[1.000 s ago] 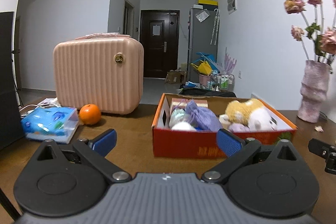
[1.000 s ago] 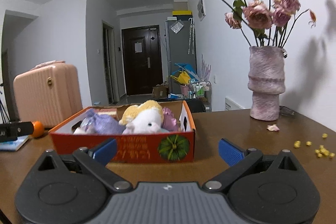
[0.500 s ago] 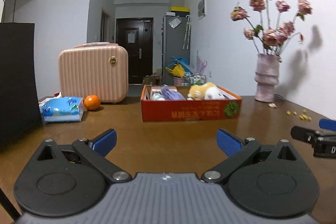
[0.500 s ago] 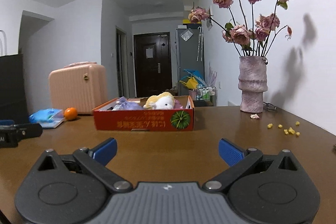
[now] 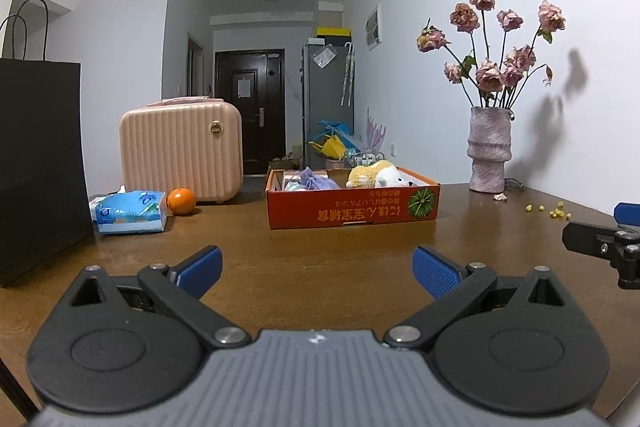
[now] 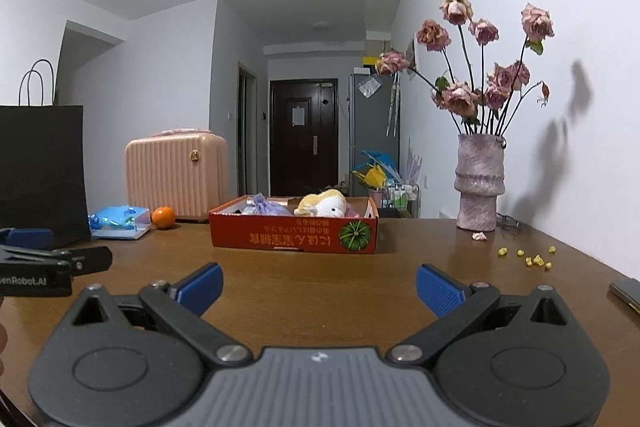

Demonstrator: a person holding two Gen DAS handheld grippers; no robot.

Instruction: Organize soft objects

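1. While most print is too small to read, the left gripper shows "enRobot.AI" on its side in the right wrist view, with the first letter cut off by the frame edge.
2. Orange cardboard box has a line of upside-down characters along its front wall plus a green pumpkin picture at the right end; characters look Chinese, can't make them out.
3. Tissue pack is blue with a round logo, text unreadable.
4. Left gripper: blue pads spread wide, released, nothing between them, nothing touched; it hovers over the brown table.
5. Right gripper: same, jaws wide apart, empty, pads clear of the table.
6. Soft objects sit inside the box: yellow-and-white plush toy on the right, purple cloth bundle left of it, touching or nearly so.
7. Box is well ahead of both grippers, mid-table.
8. Orange lies just beside the tissue pack, in front of the pink suitcase.
9. Vase of dried roses stands right of the box, apart from it; black paper bag at far left.
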